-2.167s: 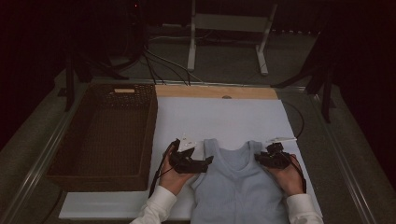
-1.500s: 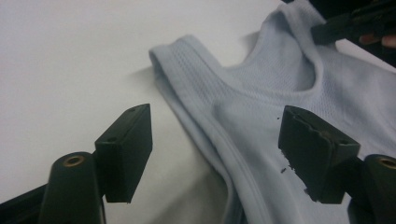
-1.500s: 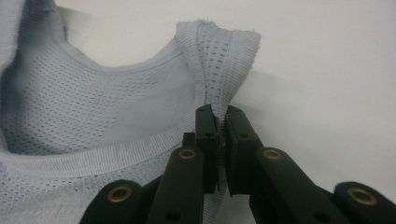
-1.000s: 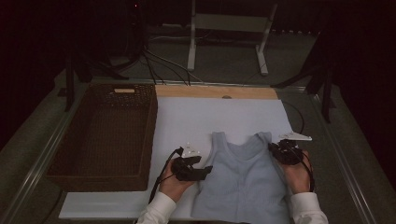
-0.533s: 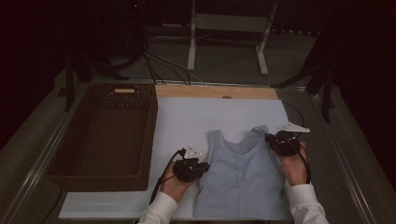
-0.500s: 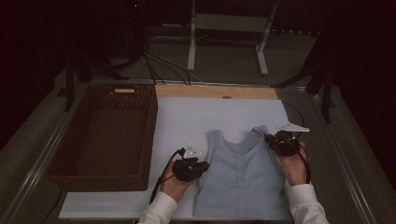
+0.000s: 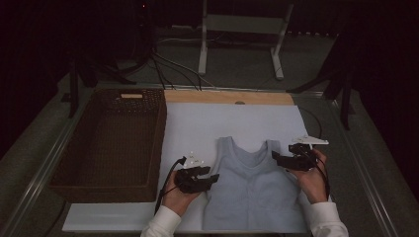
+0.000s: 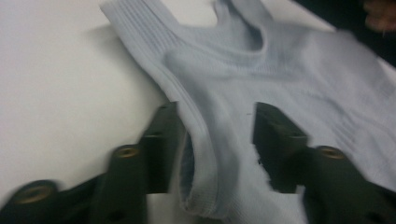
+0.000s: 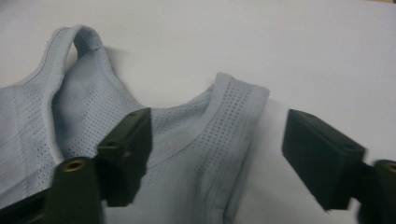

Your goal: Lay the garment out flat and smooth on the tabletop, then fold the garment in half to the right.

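pale blue tank top point(image 7: 254, 190) lies flat on the white sheet of the worktop point(image 7: 232, 121), neck pointing away from the person, right of the wicker basket point(image 7: 111, 143). left claw point(image 7: 210, 178) at the garment's left armhole edge; jaws have just been opening, now parted, with the ribbed hem point(image 8: 205, 154) loose between them, not pinched. right claw point(image 7: 277, 157) at the right shoulder strap point(image 9: 238, 112); jaws have just been opening, now wide, strap lying between them unpressed.
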`<state>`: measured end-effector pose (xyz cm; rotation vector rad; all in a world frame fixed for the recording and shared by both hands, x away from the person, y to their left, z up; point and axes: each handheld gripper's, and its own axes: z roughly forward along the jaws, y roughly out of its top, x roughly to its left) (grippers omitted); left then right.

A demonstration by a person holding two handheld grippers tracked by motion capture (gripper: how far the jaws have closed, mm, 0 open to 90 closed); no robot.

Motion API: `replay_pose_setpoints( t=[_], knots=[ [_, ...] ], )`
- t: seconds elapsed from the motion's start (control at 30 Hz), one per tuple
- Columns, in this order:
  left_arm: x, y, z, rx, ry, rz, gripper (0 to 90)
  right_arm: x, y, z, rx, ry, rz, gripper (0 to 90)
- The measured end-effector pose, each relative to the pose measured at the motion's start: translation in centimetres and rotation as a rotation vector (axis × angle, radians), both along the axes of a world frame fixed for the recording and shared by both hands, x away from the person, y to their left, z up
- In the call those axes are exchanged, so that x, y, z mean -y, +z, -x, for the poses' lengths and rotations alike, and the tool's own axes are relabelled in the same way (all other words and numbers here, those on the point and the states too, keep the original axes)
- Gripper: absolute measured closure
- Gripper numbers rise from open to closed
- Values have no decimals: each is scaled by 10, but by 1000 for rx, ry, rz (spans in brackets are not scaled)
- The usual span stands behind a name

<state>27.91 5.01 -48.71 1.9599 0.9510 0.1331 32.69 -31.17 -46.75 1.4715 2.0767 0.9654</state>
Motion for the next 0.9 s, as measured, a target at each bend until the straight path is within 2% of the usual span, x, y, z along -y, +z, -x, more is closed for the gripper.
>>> replay_pose_setpoints(
  t=[0.1,0.27,0.4,0.5,0.9],
  knots=[
    [-2,3,1,20,18,19,354,2,0,3,-8,0,-17,172],
    [-5,8,2,49,63,24,175,5,0,11,-8,1,-35,142],
    [-7,10,2,54,91,28,86,8,-1,17,-10,-2,-41,133],
    [-9,11,2,55,104,32,62,11,-3,21,-12,-7,-49,125],
    [-17,13,10,56,119,33,69,25,-5,41,7,-48,-63,126]
  ],
)
